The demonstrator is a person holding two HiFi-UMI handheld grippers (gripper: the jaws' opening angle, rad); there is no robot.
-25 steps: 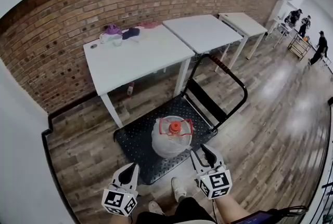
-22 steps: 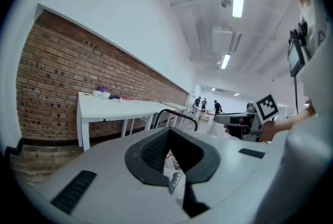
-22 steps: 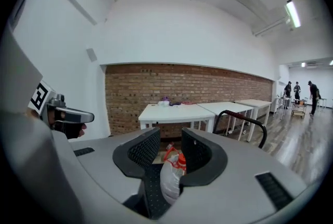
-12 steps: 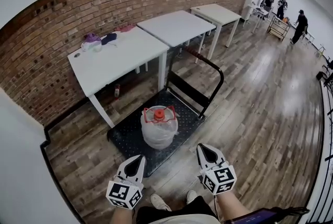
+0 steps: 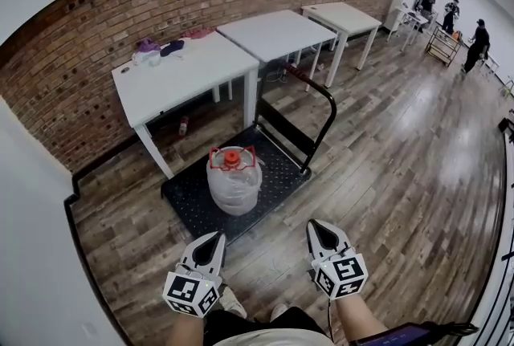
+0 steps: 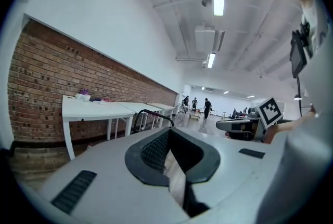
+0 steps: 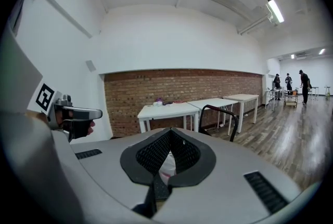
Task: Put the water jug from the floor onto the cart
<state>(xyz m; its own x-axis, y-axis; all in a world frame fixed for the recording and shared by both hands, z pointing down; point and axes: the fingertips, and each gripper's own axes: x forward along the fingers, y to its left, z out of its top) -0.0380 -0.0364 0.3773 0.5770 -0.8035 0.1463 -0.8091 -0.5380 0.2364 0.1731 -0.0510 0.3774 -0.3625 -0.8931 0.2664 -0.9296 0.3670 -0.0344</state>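
Observation:
The water jug (image 5: pixel 234 180), clear with a red cap and red handle, stands upright on the black deck of the cart (image 5: pixel 186 204). Both grippers are held above the wooden floor, on my side of the cart and apart from the jug. My left gripper (image 5: pixel 214 241) has its jaws together and empty, pointing at the deck's near edge. My right gripper (image 5: pixel 316 229) is shut on nothing, to the right of the deck. In the right gripper view a sliver of the white jug (image 7: pixel 167 166) shows past the closed pads.
The cart's black push handle (image 5: pixel 318 116) rises at its far side. White tables (image 5: pixel 193 71) stand along the brick wall (image 5: pixel 72 63) behind it, with small items on the left one. People stand far off at the right (image 5: pixel 480 35). My shoe (image 5: pixel 233 301) is below the grippers.
The right gripper's jaws, apart a second ago, have come together. Both grippers have drawn back from the jug, which stays on the cart.

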